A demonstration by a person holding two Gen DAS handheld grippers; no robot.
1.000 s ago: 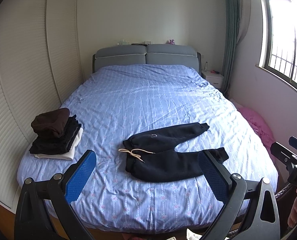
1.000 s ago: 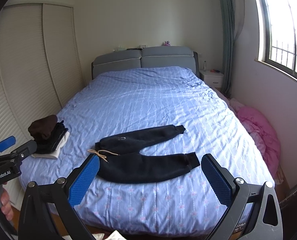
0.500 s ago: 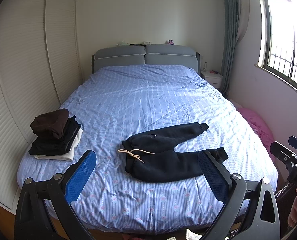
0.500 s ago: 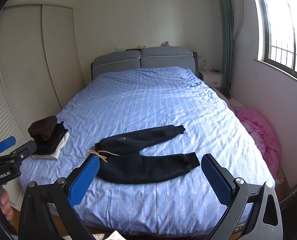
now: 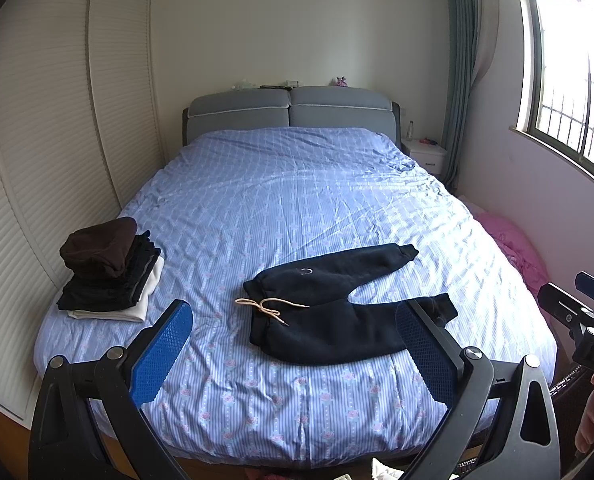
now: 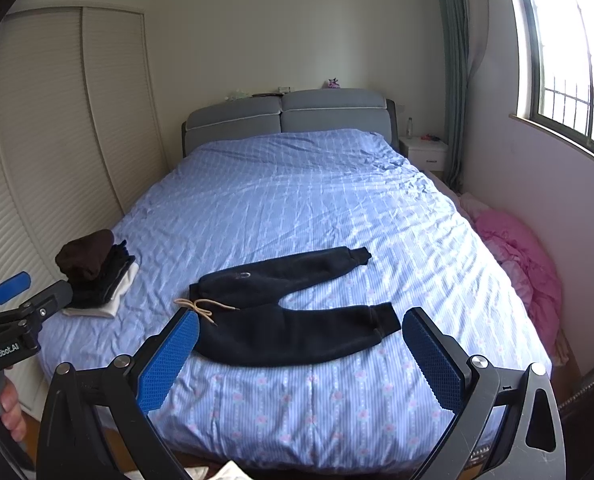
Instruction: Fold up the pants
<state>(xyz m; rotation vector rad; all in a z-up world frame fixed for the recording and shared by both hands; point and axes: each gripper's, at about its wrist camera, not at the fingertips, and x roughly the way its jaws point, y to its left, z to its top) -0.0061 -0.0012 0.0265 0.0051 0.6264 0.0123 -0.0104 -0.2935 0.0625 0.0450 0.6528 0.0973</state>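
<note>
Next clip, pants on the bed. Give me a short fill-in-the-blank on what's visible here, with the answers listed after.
1. The dark pants lie spread out on the ____.
2. The drawstring at the waistband is ____ in colour.
3. Both the left tool and the right tool are ____ and hold nothing.
4. On top of the clothes stack sits a ____ garment.

Answers: bed; beige; open; brown
</note>
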